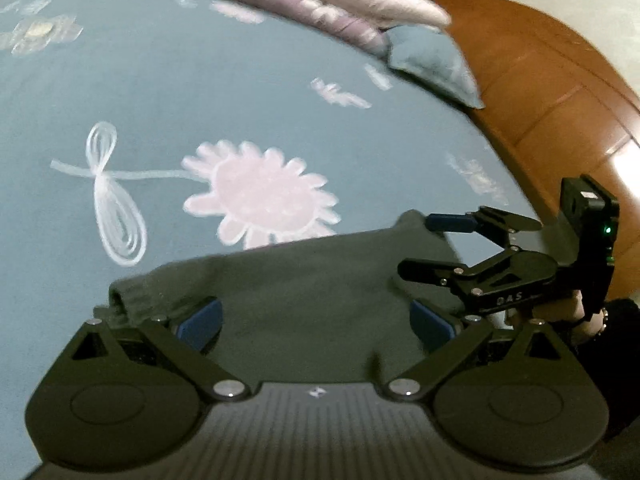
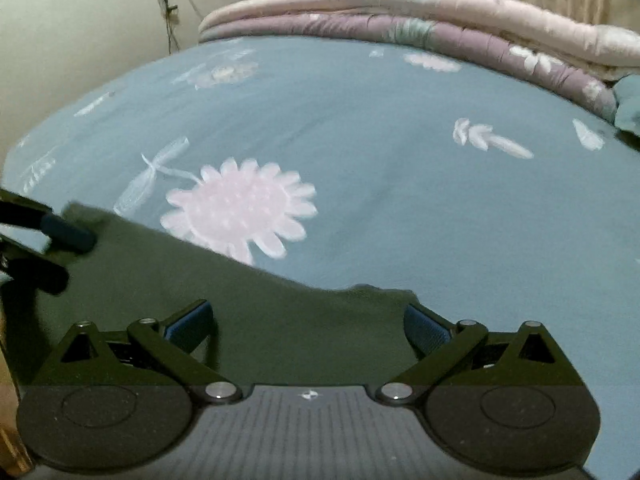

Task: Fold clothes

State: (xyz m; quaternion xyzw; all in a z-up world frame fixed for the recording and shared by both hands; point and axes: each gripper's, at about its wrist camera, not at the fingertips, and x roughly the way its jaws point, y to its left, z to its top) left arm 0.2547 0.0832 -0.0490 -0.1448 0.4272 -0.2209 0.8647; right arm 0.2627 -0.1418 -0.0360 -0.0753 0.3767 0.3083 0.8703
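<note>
Ahead of both jaws, a bed under a blue-grey cotton sheet (image 2: 380, 128) printed with a large pale pink daisy (image 2: 240, 210) and white leaf sprigs. Farther off, at the bed's far edge, a folded stack of pink and mauve quilts (image 2: 440, 12). Beyond the left jaws to the right, a blue-grey pillow (image 1: 432, 60) against a brown wooden headboard (image 1: 552, 80).
</note>
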